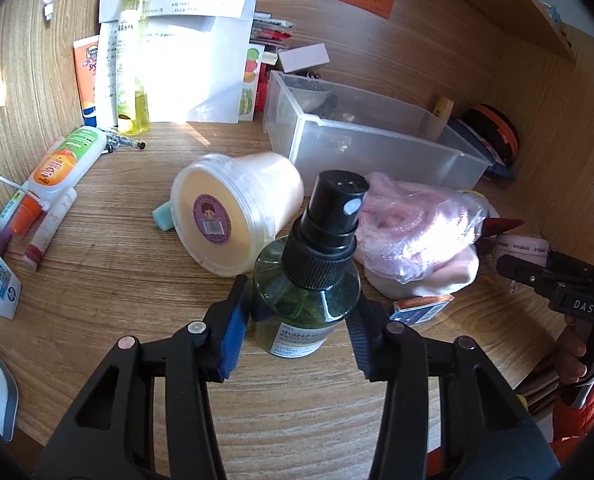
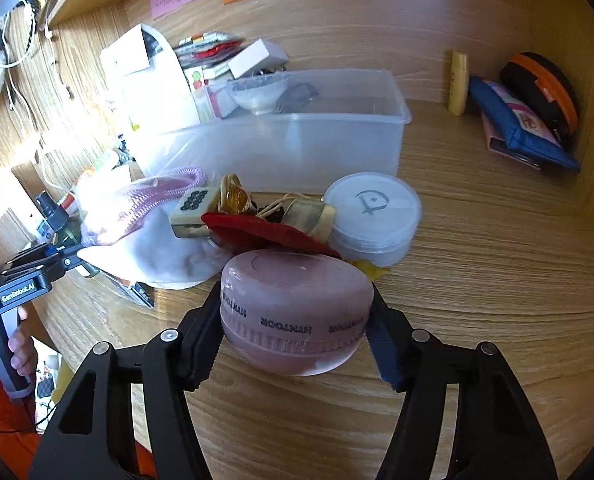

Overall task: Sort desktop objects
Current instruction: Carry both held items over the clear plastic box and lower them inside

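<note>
Left tool clamps the green spray bottle at its shoulder. Right tool grips the pink jar above the surface.

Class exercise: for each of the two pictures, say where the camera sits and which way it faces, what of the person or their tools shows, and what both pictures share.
Left wrist: sits on the left gripper, looking along its fingers across the desk at the spray bottle they clamp; the right gripper and the holding hand's fingers show at right.
Right wrist: sits on the right gripper, facing the clear bin, clamping the pink jar; the left gripper and hand show at left.
Shared: bin, jar, spray bottle.
</note>
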The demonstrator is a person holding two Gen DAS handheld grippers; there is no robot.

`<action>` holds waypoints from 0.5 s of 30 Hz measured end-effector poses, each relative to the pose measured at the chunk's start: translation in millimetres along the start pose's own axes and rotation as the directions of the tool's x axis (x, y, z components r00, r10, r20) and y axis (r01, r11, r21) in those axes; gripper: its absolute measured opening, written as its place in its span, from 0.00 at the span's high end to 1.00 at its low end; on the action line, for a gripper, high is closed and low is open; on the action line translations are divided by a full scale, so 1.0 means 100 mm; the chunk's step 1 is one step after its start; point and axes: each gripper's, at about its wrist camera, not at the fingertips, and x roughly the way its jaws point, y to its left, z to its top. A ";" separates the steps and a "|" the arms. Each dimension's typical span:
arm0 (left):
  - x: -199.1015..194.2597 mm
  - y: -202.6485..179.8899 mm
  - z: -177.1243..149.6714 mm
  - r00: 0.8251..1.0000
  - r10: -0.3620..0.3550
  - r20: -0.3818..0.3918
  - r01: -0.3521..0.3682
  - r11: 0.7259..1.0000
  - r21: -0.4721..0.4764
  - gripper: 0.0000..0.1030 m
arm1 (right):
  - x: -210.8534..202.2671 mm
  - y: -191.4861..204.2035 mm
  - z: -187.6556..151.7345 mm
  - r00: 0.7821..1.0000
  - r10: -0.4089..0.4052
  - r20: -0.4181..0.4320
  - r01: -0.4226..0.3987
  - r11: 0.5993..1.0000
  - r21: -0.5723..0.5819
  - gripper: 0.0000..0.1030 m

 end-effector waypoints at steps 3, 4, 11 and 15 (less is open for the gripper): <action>-0.08 -0.04 0.02 1.000 -0.002 0.020 0.002 1.000 0.008 0.56 | -0.12 -0.01 0.01 1.000 -0.011 0.026 0.011 1.000 0.012 0.41; -0.10 -0.05 0.02 1.000 -0.002 0.028 0.002 1.000 0.010 0.56 | -0.15 -0.01 0.01 0.999 -0.015 0.035 0.015 1.000 0.016 0.41; -0.24 -0.12 0.12 0.997 -0.022 0.077 0.021 1.000 0.009 0.56 | -0.40 -0.07 0.09 0.992 -0.045 0.114 0.041 0.998 0.038 0.41; -0.30 -0.16 0.20 0.994 -0.031 0.105 0.029 0.999 0.018 0.56 | -0.52 -0.13 0.15 0.985 -0.060 0.159 0.054 0.997 0.046 0.41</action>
